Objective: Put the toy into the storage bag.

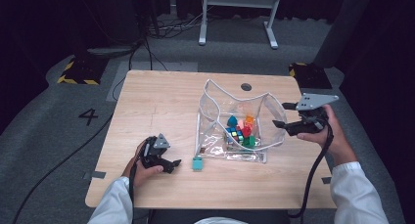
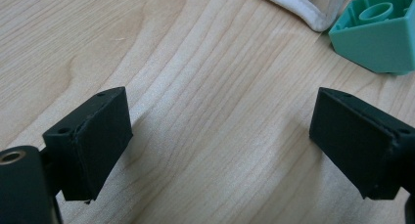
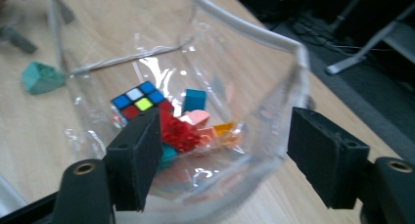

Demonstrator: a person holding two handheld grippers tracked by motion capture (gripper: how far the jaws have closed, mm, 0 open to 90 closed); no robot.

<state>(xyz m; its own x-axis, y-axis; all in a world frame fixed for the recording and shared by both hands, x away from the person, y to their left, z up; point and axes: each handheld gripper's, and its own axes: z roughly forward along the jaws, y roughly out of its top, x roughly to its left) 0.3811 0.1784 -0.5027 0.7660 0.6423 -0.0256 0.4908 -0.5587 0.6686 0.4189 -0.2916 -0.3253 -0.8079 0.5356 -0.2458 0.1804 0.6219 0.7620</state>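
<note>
Most of the toys, puzzle cube included, are already in the clear bag mid-desk, right gripper released at its rim, while one green block sits outside just ahead of the wide-open left gripper.

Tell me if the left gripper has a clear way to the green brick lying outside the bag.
Probably yes: the left gripper is open, and bare table separates it from the green brick.

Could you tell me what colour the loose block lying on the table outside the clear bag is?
Green block, clearest in the left gripper view.
</note>
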